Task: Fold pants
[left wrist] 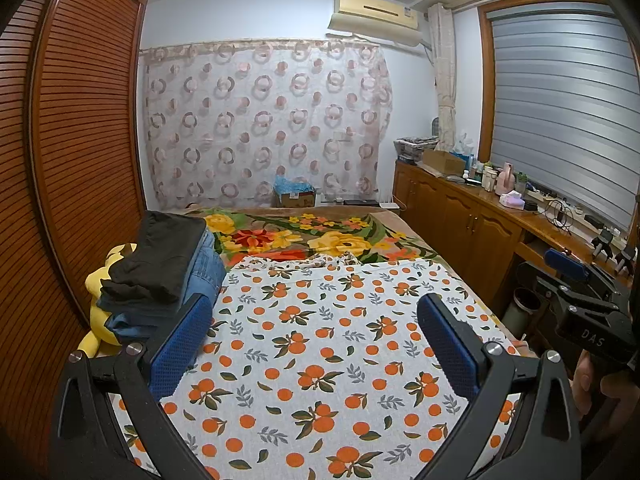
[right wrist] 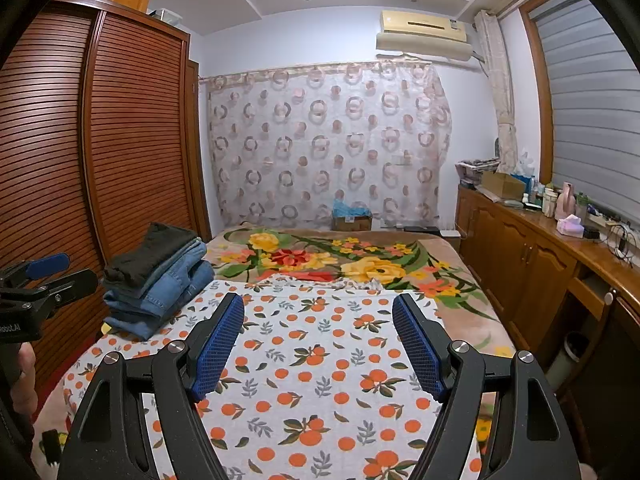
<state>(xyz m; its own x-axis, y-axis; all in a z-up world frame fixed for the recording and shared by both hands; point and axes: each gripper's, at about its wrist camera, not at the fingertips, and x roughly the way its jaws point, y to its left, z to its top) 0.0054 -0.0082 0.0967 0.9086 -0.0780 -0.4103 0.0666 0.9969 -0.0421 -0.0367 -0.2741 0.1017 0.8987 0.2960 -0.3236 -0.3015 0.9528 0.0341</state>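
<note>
A stack of folded pants (left wrist: pixel 160 276) (right wrist: pixel 158 280), black ones on top of blue jeans, sits on the left side of the bed. My left gripper (left wrist: pixel 316 304) hovers open over the orange-print sheet (left wrist: pixel 320 352), its left pad (left wrist: pixel 182 344) just right of the stack. My right gripper (right wrist: pixel 318 304) is also open above the same sheet (right wrist: pixel 320 380), with nothing between its blue pads. Each gripper shows in the other's view: the right one (left wrist: pixel 580 292) at the right edge, the left one (right wrist: pixel 36 284) at the left edge, both held by hands.
A floral blanket (left wrist: pixel 320 236) covers the far half of the bed. A louvered wardrobe (left wrist: pixel 80 140) stands close on the left; a yellow plush toy (left wrist: pixel 98 304) lies under the stack. A wooden cabinet (left wrist: pixel 480 216) with clutter runs along the right. A cardboard box (right wrist: pixel 352 218) sits beyond the bed.
</note>
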